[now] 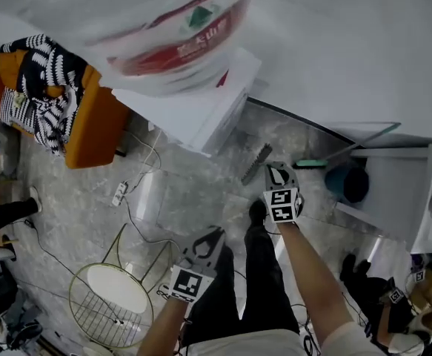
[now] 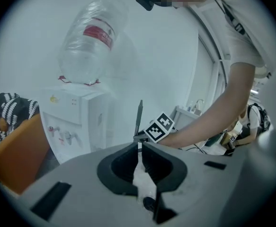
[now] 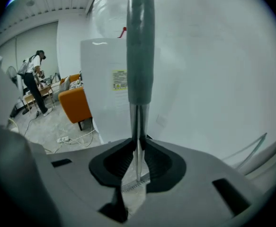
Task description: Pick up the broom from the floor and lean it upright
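Note:
My right gripper (image 1: 278,176) is shut on the broom's thin metal pole (image 3: 138,126). The pole stands upright between its jaws, with the grey-green grip (image 3: 140,46) rising above and the toothed edge of the broom head (image 3: 135,184) just below. In the head view the grey broom head (image 1: 256,163) rests on the floor ahead of that gripper, near the white wall. The left gripper view shows the pole (image 2: 139,117) beside the right gripper's marker cube (image 2: 159,126). My left gripper (image 1: 210,237) hangs lower left, apart from the broom, jaws together with nothing in them.
A white water dispenser (image 1: 208,110) with a big bottle stands at the wall left of the broom. An orange chair (image 1: 93,128), a power strip with cables (image 1: 119,193) and a wire basket stool (image 1: 115,295) lie leftward. A green-handled tool (image 1: 312,163) and white cabinet (image 1: 404,191) stand right.

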Motion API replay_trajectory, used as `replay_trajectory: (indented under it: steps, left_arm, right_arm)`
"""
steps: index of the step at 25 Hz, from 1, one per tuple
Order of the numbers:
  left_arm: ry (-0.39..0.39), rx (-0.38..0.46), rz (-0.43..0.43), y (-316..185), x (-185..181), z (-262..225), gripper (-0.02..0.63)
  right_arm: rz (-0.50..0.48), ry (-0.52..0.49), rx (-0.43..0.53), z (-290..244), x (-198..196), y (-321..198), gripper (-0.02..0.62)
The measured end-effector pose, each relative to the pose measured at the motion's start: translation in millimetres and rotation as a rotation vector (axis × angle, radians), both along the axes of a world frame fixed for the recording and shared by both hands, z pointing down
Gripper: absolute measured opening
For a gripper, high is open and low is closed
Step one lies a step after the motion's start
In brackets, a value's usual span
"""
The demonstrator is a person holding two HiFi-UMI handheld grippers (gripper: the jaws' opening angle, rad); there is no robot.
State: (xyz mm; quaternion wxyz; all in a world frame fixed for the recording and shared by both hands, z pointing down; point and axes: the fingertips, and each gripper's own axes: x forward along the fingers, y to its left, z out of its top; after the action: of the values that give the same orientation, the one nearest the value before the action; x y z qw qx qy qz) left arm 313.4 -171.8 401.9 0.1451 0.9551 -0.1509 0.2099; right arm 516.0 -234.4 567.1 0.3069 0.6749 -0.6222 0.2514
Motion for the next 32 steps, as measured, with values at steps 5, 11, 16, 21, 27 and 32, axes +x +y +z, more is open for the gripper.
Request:
replay_trajectory:
  steps: [5, 11, 16, 21, 27, 32]
  left_arm:
    - [0.019, -0.027, -0.027, -13.1, 54.0, 4.1, 0.025]
    - [0.013, 0.077, 0.066, -25.6, 121.9, 11.7, 0.025]
    - [0.043, -0.045, 0.046, -37.8, 158.6, 24.4, 0.026]
    - [0.038, -0.082, 0.039, -56.3, 190.2, 44.8, 0.026]
    - [0.06, -0.003, 0.087, -69.3, 218.7, 59.4, 0.026]
    - [0.018, -0.102, 0.041, -68.5, 221.1, 77.5, 0.026]
  right_arm:
    - [0.175, -0.042, 0.014, 13.2, 71.4, 2.3, 0.077]
    - [0.341, -0.054, 0.014, 24.2, 152.1, -2.5, 0.077]
    - [0.488, -0.066, -0.007, 37.7, 205.6, -5.4, 0.078]
    - [0.505, -0.038, 0.028, 50.1, 251.9, -31.4, 0.078]
    - [0.535, -0.023, 0.064, 57.8, 300.3, -60.3, 0.078]
    - [0.557, -0.037, 0.065, 71.2, 316.8, -78.3, 0.081]
